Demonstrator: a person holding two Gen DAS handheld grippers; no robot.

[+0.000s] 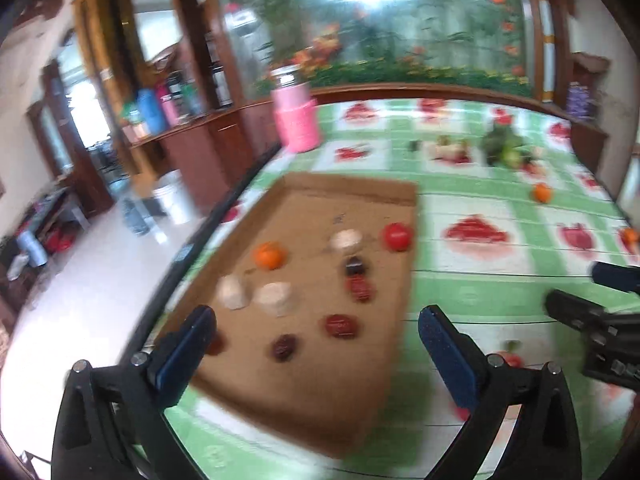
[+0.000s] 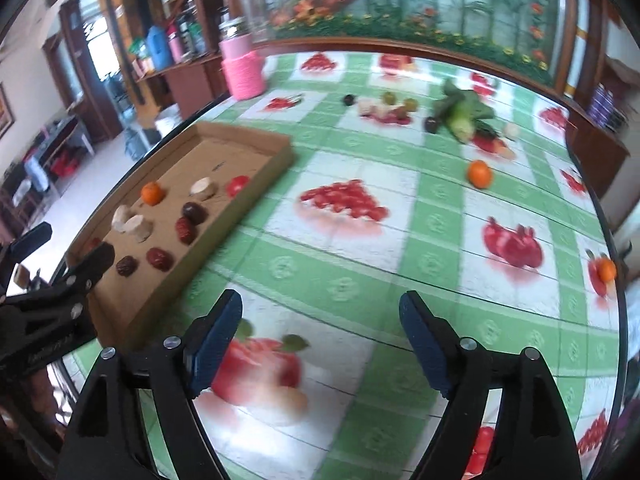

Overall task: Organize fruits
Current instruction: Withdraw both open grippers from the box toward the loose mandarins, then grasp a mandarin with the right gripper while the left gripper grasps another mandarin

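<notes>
A shallow cardboard tray (image 1: 352, 192) (image 2: 248, 140) lies on the table's left side. It holds an orange (image 1: 270, 255) (image 2: 152, 193), a red tomato (image 1: 397, 236) (image 2: 237, 185), pale chunks (image 1: 274, 298) (image 2: 138, 227) and dark red dates (image 1: 341, 326) (image 2: 159, 259). My left gripper (image 1: 316, 332) is open and empty above the tray's near end. My right gripper (image 2: 320, 316) is open and empty above the tablecloth. Loose oranges (image 2: 479, 173) (image 2: 607, 270) and a pile of greens and small fruits (image 2: 460, 116) lie farther off on the table.
A green checked tablecloth with fruit prints (image 2: 360, 248) covers the table. A pink container (image 1: 297, 120) (image 2: 243, 70) stands at the far left corner. The table's left edge drops to a white floor (image 1: 80, 280). A wooden ledge (image 2: 400, 46) borders the far side.
</notes>
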